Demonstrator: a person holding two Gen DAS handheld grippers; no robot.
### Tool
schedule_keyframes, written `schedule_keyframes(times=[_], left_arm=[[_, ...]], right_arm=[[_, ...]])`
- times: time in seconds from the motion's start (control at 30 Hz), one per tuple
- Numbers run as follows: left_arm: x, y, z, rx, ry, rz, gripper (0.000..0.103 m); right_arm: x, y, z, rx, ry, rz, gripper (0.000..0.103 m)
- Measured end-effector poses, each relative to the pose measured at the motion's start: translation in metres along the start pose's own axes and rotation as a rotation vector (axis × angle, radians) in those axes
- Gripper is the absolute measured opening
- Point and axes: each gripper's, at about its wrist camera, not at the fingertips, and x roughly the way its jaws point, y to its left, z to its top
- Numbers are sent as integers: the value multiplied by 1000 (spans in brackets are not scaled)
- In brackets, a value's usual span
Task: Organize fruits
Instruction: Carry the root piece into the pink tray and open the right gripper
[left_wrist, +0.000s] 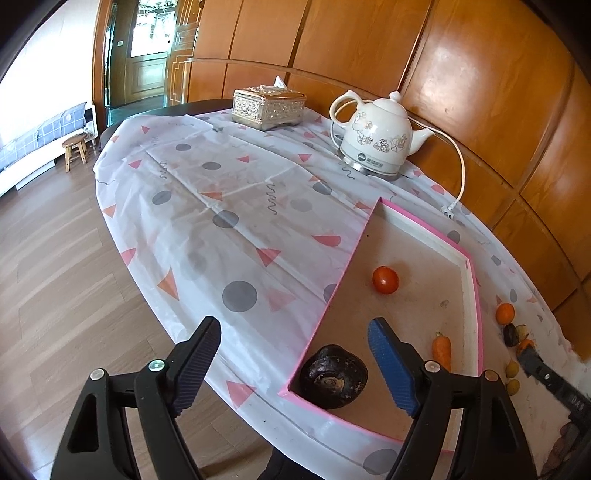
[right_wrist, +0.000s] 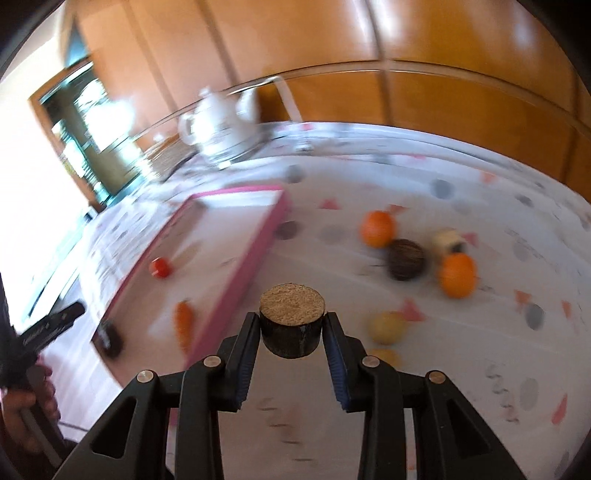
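A pink-rimmed tray lies on the table and holds a red tomato, a small carrot and a dark round fruit. My left gripper is open and empty, its fingers either side of the dark fruit at the tray's near corner. My right gripper is shut on a dark cut fruit piece with a tan flat face, held above the cloth beside the tray. On the cloth lie two oranges, a dark round fruit and a yellow fruit.
A white kettle with cord and a tissue box stand at the table's far side by the wooden wall. The patterned cloth covers the table. The floor drops off on the left. The right wrist view is blurred.
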Motion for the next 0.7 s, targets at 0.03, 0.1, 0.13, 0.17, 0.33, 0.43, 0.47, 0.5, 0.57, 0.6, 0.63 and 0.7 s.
schedule_keyframes(times=[0.03,0.1,0.13,0.17,0.33,0.43,0.47,0.5,0.57,0.6,0.63,0.7], left_arm=[[0,1,0,-3,0,-1,83],[0,2,1,-13,-2,-1,84],[-1,4,2,-19,-5,1,84],[-1,4,2,-23,-7,1,84],[-1,14,8,-55,-16,12,84],[-1,26,13,-89,-20,32,84],[0,29,14,-99,-21,38,84],[0,33,16,-115,-22,47,84],[0,41,18,-137,-27,61,84],[0,45,19,-148,-25,65,84],[0,48,20,-160,-23,67,84],[1,51,21,-163,-20,77,84]], right_arm=[[3,9,0,-21,9,13,35],[10,24,1,-54,25,34,35],[12,31,0,-73,32,42,35],[14,39,0,-89,39,52,35],[19,60,-1,-147,54,86,35],[19,69,0,-165,56,97,35],[20,70,1,-167,57,99,35],[21,71,1,-169,59,100,35],[22,75,2,-178,66,105,35],[23,77,2,-185,70,108,35],[26,81,3,-196,78,115,35],[31,89,5,-217,90,125,35]])
